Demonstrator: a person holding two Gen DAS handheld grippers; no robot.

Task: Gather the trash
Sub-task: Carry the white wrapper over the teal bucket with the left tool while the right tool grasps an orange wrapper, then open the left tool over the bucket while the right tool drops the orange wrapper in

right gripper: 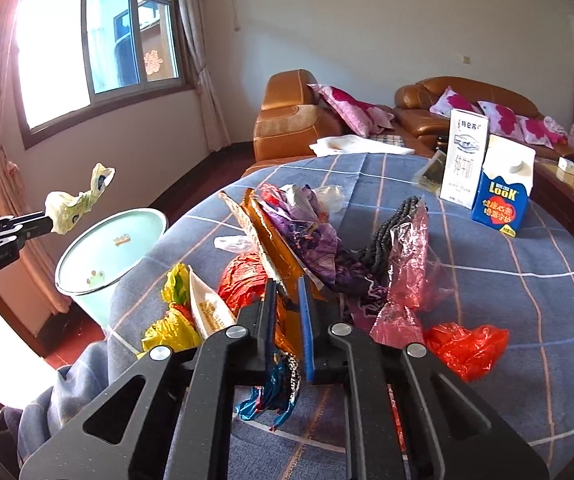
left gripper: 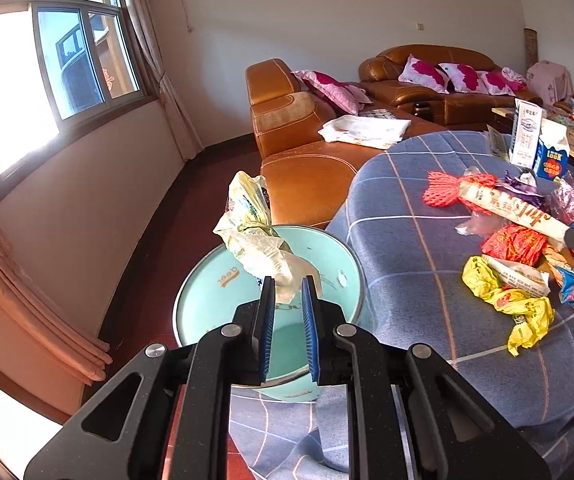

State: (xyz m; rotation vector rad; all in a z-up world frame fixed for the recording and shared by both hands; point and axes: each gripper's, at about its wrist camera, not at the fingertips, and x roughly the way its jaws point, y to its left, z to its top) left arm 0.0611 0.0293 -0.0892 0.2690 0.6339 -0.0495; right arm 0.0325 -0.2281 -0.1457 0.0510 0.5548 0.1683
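Trash first: my left gripper is pinching a pale crumpled wrapper and holding it right above the open bin, I reckon so it just falls in once I let go. Right gripper is clamped on a long gold wrapper sticking up out of the pile on the table, so that's lined up as the next one to go. Bin stands on the floor just beside the table edge, handy for both hands. Milk cartons stand well apart from the pile, untouched
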